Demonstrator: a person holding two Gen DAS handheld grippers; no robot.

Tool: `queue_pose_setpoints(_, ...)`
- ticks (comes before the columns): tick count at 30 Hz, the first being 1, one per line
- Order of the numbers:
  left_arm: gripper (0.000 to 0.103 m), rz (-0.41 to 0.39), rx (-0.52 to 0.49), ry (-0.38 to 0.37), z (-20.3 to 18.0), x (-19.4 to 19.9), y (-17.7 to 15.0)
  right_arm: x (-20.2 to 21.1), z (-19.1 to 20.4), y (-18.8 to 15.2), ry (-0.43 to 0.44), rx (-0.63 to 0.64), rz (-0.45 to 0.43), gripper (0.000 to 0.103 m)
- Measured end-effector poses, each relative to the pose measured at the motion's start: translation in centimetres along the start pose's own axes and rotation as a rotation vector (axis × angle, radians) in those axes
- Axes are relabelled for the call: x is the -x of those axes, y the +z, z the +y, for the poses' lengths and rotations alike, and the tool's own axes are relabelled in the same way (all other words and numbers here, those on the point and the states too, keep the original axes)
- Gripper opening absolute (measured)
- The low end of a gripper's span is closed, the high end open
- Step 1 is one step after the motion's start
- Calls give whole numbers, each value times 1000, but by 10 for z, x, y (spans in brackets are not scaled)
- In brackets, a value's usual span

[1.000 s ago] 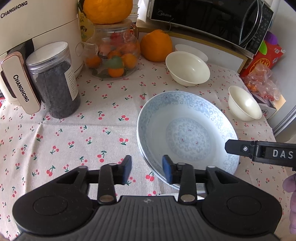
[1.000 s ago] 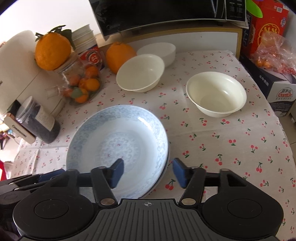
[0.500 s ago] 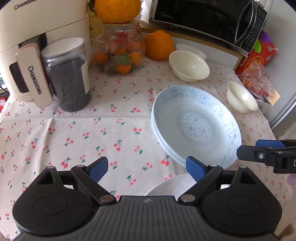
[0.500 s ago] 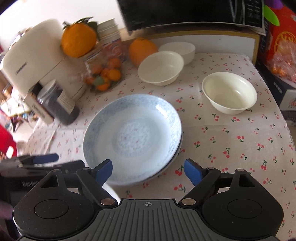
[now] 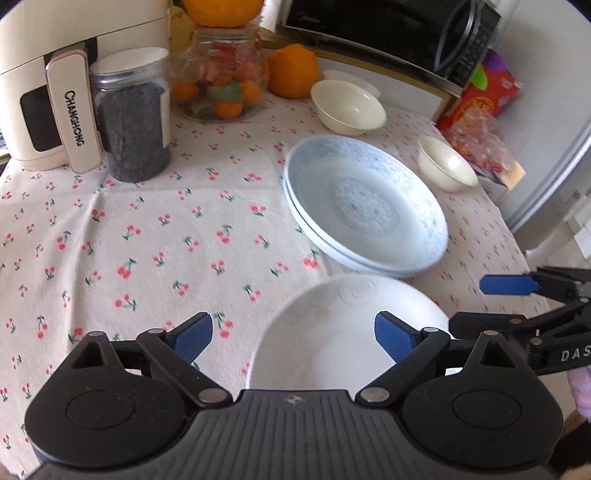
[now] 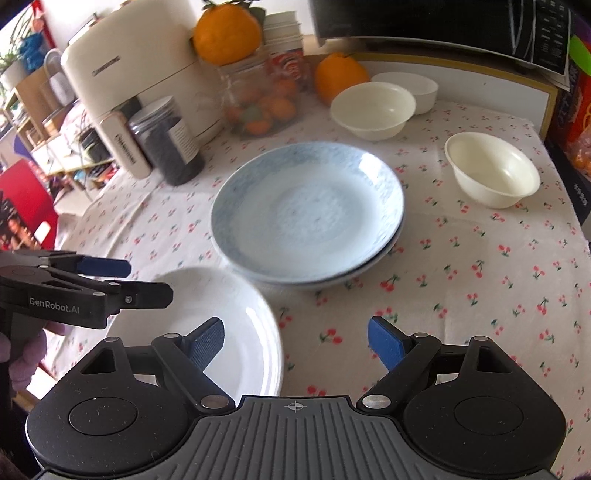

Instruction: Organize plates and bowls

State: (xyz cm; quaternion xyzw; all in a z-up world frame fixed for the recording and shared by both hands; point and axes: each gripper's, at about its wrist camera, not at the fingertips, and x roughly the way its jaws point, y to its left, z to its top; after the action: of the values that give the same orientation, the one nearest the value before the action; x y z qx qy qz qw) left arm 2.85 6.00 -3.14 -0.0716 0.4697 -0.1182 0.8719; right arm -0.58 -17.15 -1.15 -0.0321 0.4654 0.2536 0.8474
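Note:
Two blue-patterned plates (image 5: 365, 210) sit stacked mid-table, also in the right wrist view (image 6: 306, 210). A plain white plate (image 5: 343, 332) lies nearer, by the front edge (image 6: 207, 325). Cream bowls stand behind: one large (image 5: 349, 107) (image 6: 373, 109), one at the right (image 5: 447, 168) (image 6: 493, 168), and a white one at the back (image 6: 410, 88). My left gripper (image 5: 293, 336) is open above the white plate's near left side. My right gripper (image 6: 295, 343) is open and empty, just right of the white plate.
A cherry-print cloth (image 5: 147, 240) covers the table. An air fryer (image 5: 44, 74), dark jar (image 5: 129, 118), fruit jar (image 5: 221, 74), oranges and a microwave (image 5: 388, 33) line the back. Snack bags (image 5: 484, 136) sit at the far right edge.
Both grippers opened wide and pulled back from the stacked blue plates. The white plate has come into view below them.

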Motion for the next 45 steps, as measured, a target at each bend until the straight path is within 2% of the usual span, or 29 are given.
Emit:
queue_pose_setpoints(6, 93, 27, -33, -39, 1, 0, -18, -4, 2, -15, 28, -4, 18, 87)
queue_pose_setpoints(14, 70, 52, -64, -132, 10, 8, -36, -11, 6, -33, 137, -35, 24, 87)
queue_pose_setpoints(18, 68, 57, -66, -179, 12, 9, -39, -12, 9, -37, 190, -51, 17, 87)
queue_pose_setpoints(23, 61, 98, 4, -243, 25, 6, -42, -16, 12, -41, 254, -82, 24, 88)
queue_pose_setpoints(27, 58, 115, 45, -268, 32, 6, -40, -21, 10, -44, 272, -118, 23, 88)
queue_pose_setpoints(31, 48, 131, 95, -280, 38, 6, -40, -21, 7, -44, 278, -154, 19, 88)
queue_pose_setpoints(34, 38, 133, 97, -262, 38, 6, -39, -21, 6, -43, 257, -177, 11, 81)
queue_pose_setpoints(39, 27, 124, 88, -219, 37, 7, -39, -21, 0, -41, 197, -210, 8, 48)
queue_pose_setpoints(42, 22, 120, 84, -202, 38, 8, -39, -22, -3, -41, 176, -214, 6, 39)
queue_pose_setpoints(45, 19, 114, 75, -183, 37, 8, -38, -20, -1, -42, 164, -199, 3, 34)
